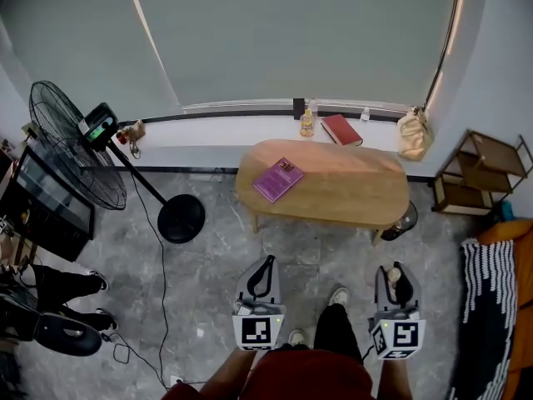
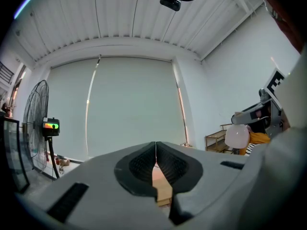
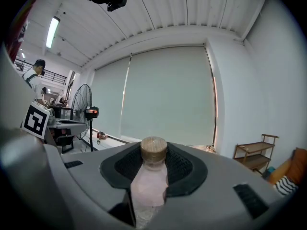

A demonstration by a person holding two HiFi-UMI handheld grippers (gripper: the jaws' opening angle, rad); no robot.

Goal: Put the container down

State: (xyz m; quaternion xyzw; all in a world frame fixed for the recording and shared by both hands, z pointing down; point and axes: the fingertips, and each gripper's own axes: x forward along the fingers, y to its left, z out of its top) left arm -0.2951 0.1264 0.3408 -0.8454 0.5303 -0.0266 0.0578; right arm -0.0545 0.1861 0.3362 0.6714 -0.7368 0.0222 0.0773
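Right now your right gripper (image 3: 153, 163) is clamped on the pale pink translucent container (image 3: 145, 188), a slim bottle topped by a round tan cap (image 3: 153, 150). It stands upright at the lower centre of that view, and the dark ribbed pads (image 3: 184, 169) close in on its neck from both sides. Your left gripper (image 2: 156, 163) has its jaws pressed together at the tips with nothing between them.

Only the right gripper view shows you the container's colour and cap clearly. In the head view it is just a small dark-and-tan shape inside the right gripper (image 1: 398, 277) at lower right, held above the floor, with the left gripper (image 1: 261, 277) at lower centre. The head view alone lays out the oval light wooden table (image 1: 358, 194) in mid-frame, apart from both grippers, with a purple book (image 1: 278, 179) lying flat near its left end. The left gripper view catches a slice of pale wood beneath its closed jaws.

Grey marbled floor (image 1: 208, 257) fills the lower frame. A black pedestal fan (image 1: 79, 144) stands at the left and a pale roller blind (image 1: 291, 32) spans the top. On the white sill (image 1: 208, 136) below the blind are a red book (image 1: 341, 129), a small yellow bottle (image 1: 307, 124) and a tan bag (image 1: 413, 133). An open wooden shelf (image 1: 479, 173) sits at the right edge.
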